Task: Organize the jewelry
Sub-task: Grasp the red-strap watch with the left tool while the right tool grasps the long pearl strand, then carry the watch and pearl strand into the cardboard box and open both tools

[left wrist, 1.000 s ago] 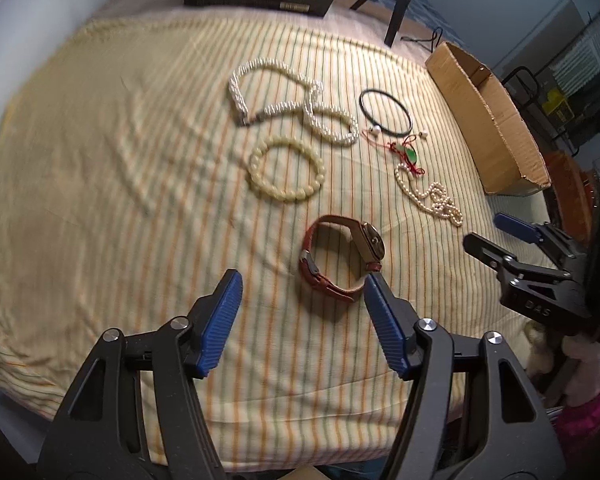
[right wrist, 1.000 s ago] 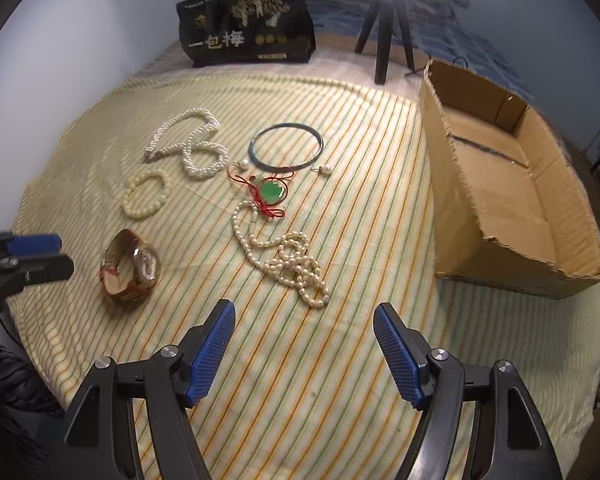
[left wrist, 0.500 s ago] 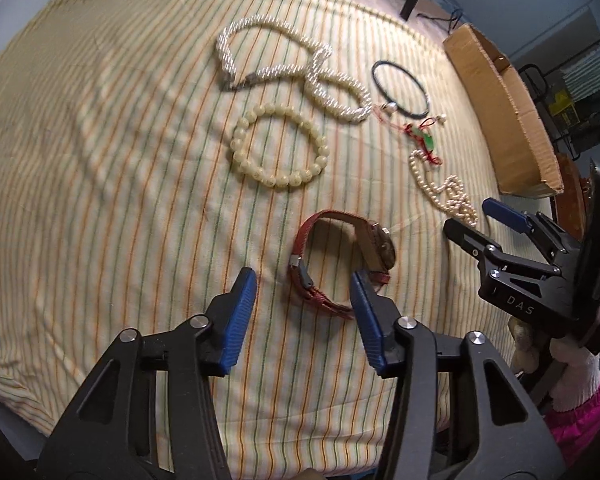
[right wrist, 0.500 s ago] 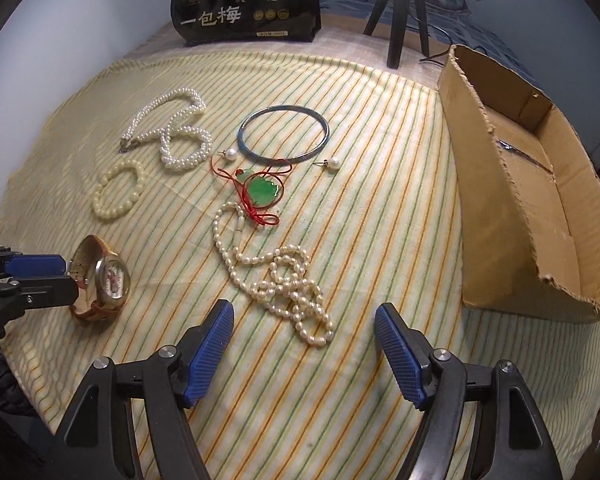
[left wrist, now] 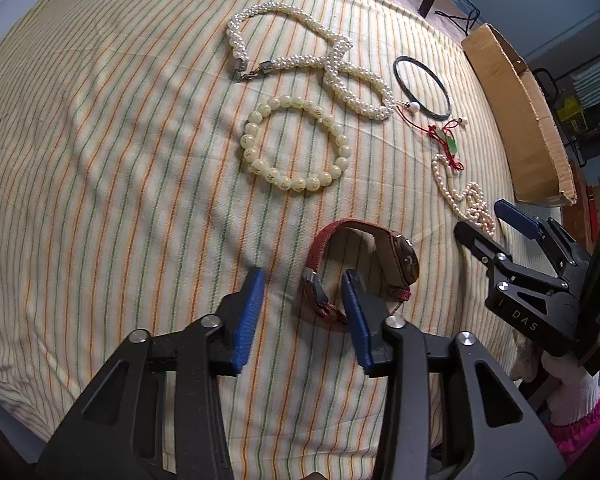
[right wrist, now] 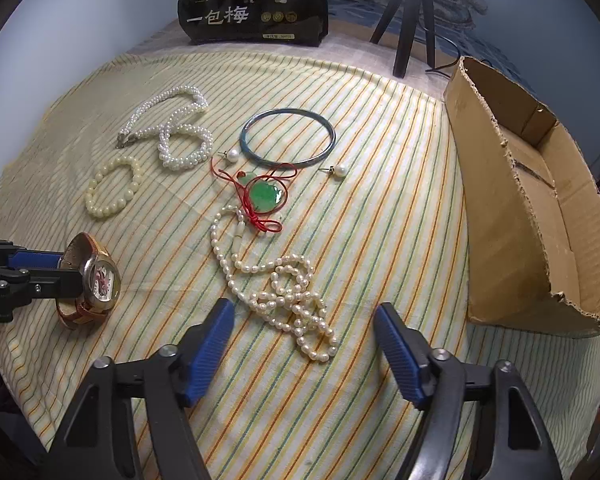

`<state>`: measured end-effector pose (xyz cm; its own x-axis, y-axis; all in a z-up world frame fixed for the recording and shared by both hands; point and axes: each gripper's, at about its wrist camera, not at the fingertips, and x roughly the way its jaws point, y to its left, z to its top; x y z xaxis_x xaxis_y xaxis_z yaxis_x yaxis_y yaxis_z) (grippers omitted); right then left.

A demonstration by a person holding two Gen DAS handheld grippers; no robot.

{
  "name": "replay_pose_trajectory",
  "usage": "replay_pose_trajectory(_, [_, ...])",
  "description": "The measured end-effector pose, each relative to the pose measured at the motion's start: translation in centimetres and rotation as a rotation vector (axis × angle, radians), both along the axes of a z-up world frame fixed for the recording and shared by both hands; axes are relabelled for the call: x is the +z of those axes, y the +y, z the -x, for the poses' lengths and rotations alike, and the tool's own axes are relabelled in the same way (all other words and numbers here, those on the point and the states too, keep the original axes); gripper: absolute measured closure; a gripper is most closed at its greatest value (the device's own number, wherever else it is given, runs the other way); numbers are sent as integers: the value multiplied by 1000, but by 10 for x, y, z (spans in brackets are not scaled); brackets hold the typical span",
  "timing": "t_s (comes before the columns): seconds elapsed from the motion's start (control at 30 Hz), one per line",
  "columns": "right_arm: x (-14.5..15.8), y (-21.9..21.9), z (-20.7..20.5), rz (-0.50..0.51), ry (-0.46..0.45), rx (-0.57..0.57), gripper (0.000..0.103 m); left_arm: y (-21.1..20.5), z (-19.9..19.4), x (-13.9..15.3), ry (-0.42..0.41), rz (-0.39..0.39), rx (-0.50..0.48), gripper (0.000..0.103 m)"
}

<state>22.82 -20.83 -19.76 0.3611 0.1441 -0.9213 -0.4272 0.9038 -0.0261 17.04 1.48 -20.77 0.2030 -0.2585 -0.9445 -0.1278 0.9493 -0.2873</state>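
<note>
The left hand-held gripper [left wrist: 302, 304] is spread apart at the watch [left wrist: 364, 268], which sits on its side on the striped cloth [left wrist: 120, 160]. One blue finger [left wrist: 356, 316] is inside the red strap loop and the other is outside; nothing is squeezed. The right hand-held gripper [right wrist: 304, 344] hangs wide apart, empty, just above the loose pearl string [right wrist: 280, 284]. Beyond it lie a green pendant [right wrist: 266, 196], a dark bangle [right wrist: 287, 138], two pearl earrings [right wrist: 232, 155], a thick pearl necklace [right wrist: 180, 132] and a cream bead bracelet [right wrist: 112, 186]. The cardboard box [right wrist: 496, 200] stands at the right. What shows of its inside holds no jewelry.
</note>
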Motion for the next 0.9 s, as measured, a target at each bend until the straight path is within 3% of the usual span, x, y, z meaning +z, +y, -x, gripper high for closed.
replay_pose_trajectory(0.07, [0, 0, 0, 3, -8, 3, 42, 1, -1, -1, -2, -2, -3, 67])
replay_pose_trajectory(0.2, [3, 1, 2, 9, -22, 12, 69, 0, 0, -1, -14, -26, -15, 73])
replay_pose_trajectory(0.33, [5, 4, 3, 9, -14, 9, 94, -3, -2, -1, -15, -23, -15, 88])
replay_pose_trajectory(0.53, [14, -1, 3, -43, -4, -10, 98, -11, -1, 3, -23, -27, -20, 93])
replay_pose_trajectory(0.9, [67, -13, 3, -161, -101, -39, 98, -25, 3, 20, -67, -5, -45, 95])
